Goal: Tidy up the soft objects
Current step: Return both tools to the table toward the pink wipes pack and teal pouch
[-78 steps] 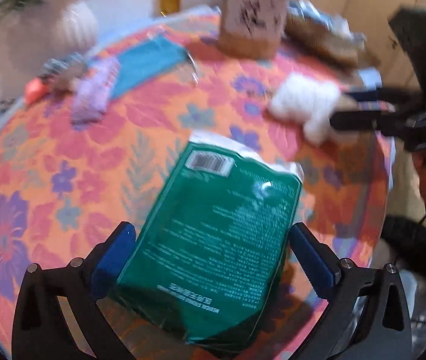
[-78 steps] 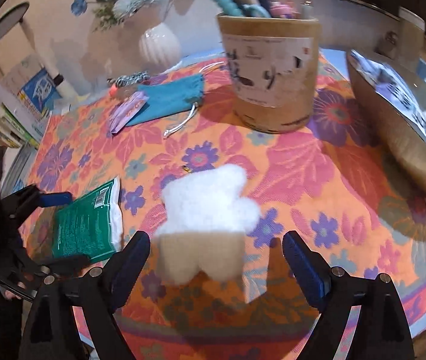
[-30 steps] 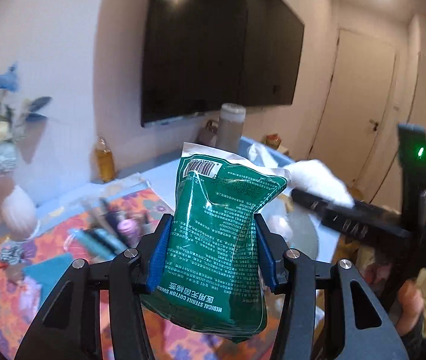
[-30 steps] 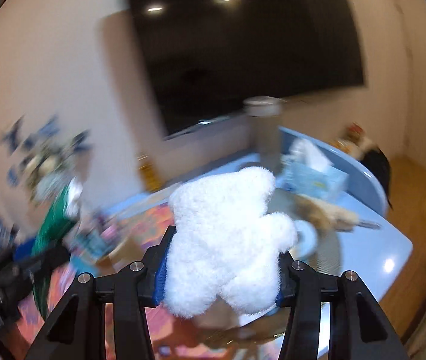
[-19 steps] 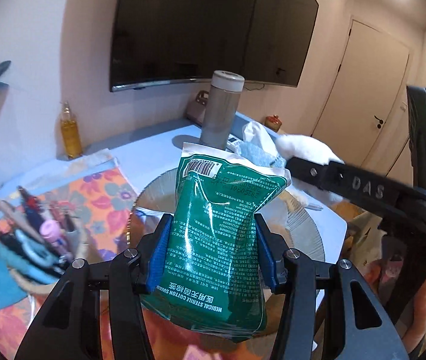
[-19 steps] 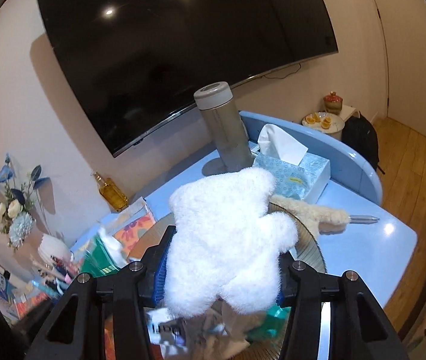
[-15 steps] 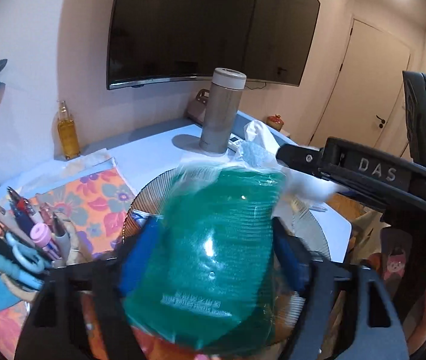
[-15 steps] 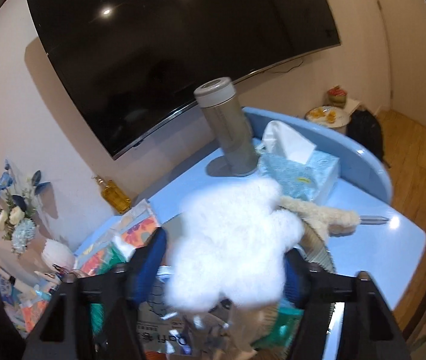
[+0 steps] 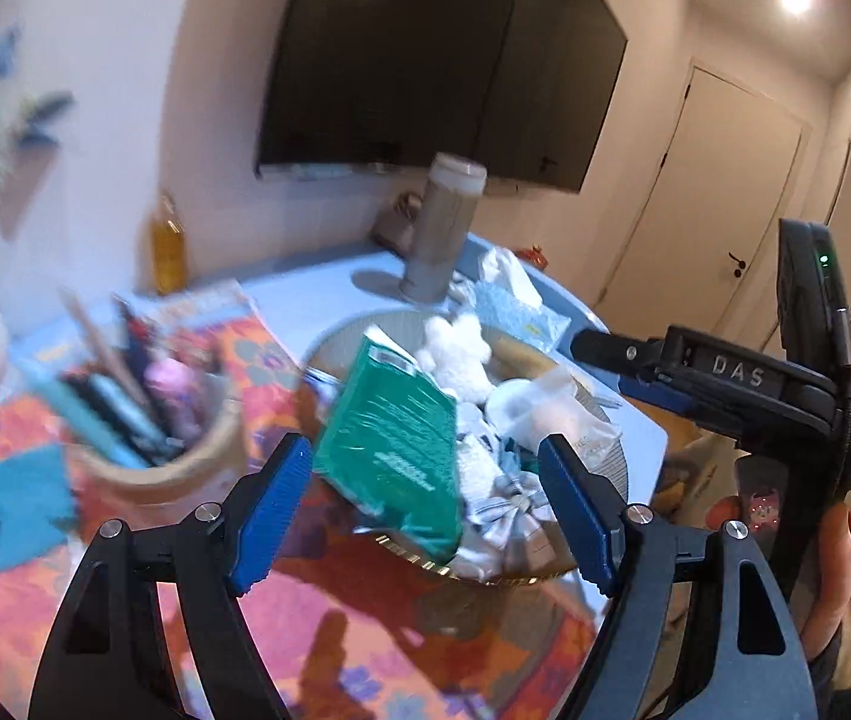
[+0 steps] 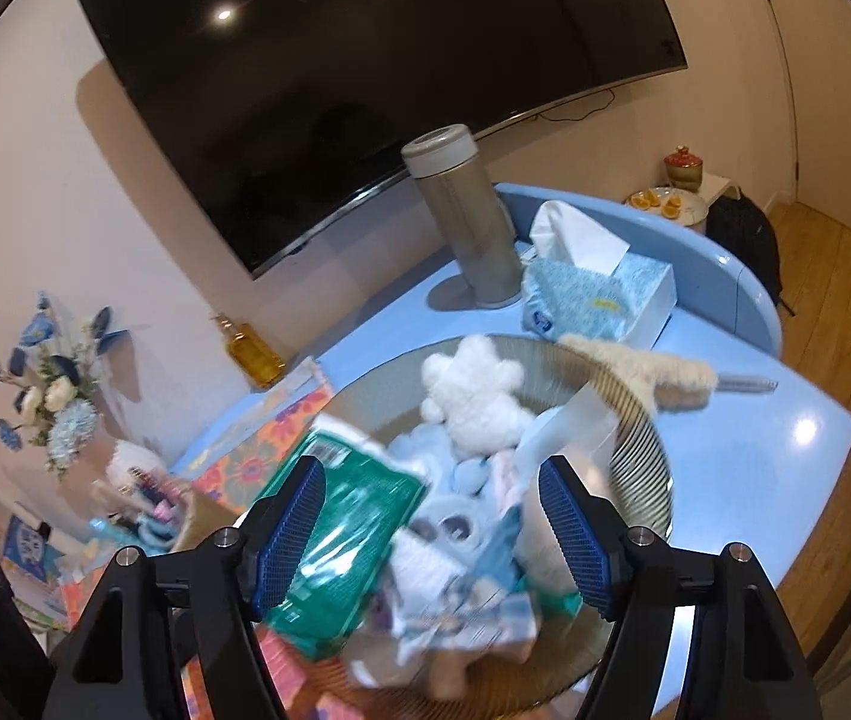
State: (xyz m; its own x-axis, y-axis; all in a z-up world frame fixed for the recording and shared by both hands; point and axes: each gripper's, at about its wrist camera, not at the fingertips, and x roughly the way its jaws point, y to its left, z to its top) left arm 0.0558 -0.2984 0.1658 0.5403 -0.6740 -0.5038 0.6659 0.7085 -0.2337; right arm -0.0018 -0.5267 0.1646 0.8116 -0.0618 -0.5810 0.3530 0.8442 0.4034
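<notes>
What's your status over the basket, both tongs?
Left tongs open, empty. Right tongs open, empty. Green packet and white plush lie in the woven basket on the pile. Nothing blocking.

Black claw (image 9: 425, 516), blue ribbed pads (image 9: 272, 504), silver screws (image 9: 207, 512)

The basket (image 10: 644, 438) below my wide-spread tongs is heaped with the green packet (image 10: 335, 534) and white plush (image 10: 476, 399); thermos (image 10: 467, 222) and tissue box (image 10: 599, 294) stand close behind on the counter (image 10: 773, 456).
</notes>
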